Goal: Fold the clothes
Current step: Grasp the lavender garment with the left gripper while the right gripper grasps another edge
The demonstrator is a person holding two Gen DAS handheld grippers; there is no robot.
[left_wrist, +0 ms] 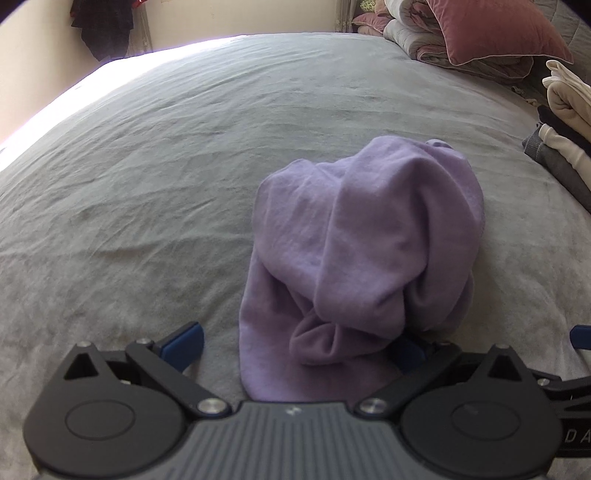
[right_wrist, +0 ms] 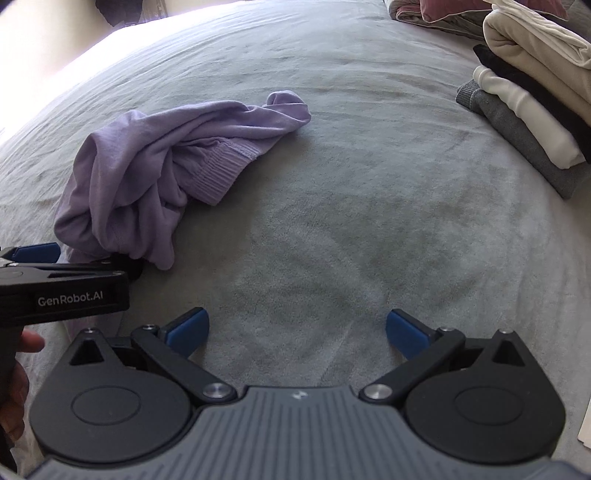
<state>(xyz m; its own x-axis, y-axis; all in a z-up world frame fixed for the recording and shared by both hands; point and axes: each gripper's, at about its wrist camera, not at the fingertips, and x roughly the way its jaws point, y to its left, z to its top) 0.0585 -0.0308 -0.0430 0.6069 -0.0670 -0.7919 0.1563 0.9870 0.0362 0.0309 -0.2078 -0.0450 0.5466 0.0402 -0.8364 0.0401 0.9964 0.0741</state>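
Grey bedspread (right_wrist: 332, 221) fills both views, pretty wrinkly. Purple garment (left_wrist: 354, 251) sits bunched in the lower middle of the left wrist view, its near edge draped between the left gripper's (left_wrist: 299, 345) blue pads, which are spread wide, one partly hidden under cloth. In the right wrist view it's at center left, ribbed hem showing. Right gripper (right_wrist: 297, 332) hangs wide over bare spread, well apart from the garment. Folded stack (right_wrist: 532, 110) at upper right, pink pillow (left_wrist: 491, 33) top right.
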